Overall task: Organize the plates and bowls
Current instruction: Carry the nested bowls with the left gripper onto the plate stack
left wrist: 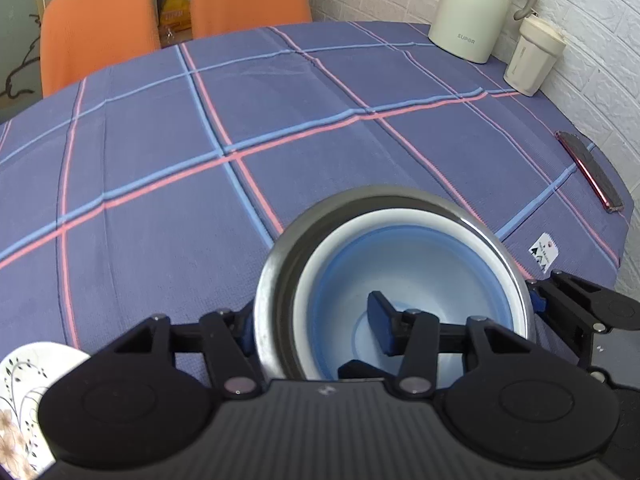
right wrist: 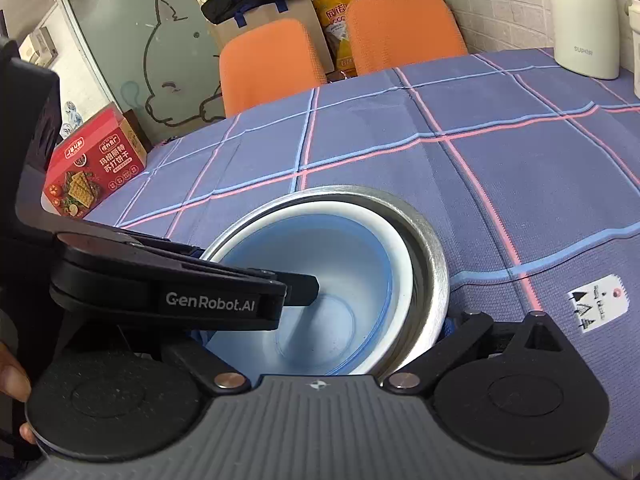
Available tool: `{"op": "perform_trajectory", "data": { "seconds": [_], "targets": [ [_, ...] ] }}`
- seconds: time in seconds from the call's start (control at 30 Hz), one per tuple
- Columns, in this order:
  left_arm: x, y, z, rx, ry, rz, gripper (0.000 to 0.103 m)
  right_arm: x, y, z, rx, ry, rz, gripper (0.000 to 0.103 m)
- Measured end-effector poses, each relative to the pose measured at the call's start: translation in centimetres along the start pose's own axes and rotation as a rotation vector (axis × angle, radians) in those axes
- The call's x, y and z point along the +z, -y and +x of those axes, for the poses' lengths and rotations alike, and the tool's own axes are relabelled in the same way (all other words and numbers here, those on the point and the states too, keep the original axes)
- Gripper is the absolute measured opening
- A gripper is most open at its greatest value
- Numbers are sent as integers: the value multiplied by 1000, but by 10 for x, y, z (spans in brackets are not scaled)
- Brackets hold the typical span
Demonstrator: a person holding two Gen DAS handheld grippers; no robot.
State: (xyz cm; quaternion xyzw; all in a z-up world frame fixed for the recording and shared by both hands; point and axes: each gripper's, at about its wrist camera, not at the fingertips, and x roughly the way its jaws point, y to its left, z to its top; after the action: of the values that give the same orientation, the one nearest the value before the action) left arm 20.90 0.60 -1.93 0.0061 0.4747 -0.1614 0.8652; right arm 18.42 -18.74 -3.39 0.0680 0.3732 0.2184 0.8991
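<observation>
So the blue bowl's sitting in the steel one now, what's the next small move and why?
Probably open the left gripper and lift it clear. Its fingers straddle the near rims, one inside the blue bowl, which already sits nested in the steel bowl on the table. Whether it is clamped is unclear.

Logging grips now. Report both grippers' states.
Left gripper: open, one finger inside the blue bowl, one outside the steel bowl.
Right gripper: spans the steel bowl; grip cannot be told.
</observation>
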Motion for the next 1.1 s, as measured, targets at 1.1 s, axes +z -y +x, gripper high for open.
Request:
{"op": "perform_trajectory", "data": {
  "seconds": [1.1],
  "targets": [
    [-98,-132,-121,222,117,-255,51,-29,-167,31,221,-92,-296,88]
  ]
}}
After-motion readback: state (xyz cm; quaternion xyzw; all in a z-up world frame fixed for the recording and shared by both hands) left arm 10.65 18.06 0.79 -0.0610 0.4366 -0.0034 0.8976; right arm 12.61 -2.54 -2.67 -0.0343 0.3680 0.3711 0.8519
